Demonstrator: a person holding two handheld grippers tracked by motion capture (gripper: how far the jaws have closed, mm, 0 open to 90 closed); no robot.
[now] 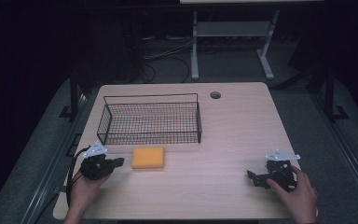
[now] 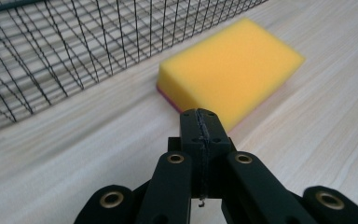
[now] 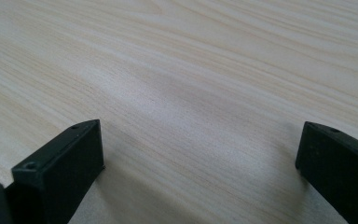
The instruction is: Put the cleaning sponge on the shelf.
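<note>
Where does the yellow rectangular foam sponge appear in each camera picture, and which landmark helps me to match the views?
High view: the yellow rectangular foam sponge lies left of centre on the table, just in front of the black wire basket.
Left gripper view: the sponge is at upper centre, right behind the shut jaw tips, with the basket at upper left.
Right gripper view: pale wooden table between open jaws.
Shared landmark: the pale wood grain of the table.

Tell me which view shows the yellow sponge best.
The left gripper view: the sponge is close, showing its yellow top, its sides and a purple layer underneath, just beyond the shut left gripper. The high view gives it small, lying flat between the wire basket and the table's near edge. The right gripper view looks at bare tabletop.
</note>
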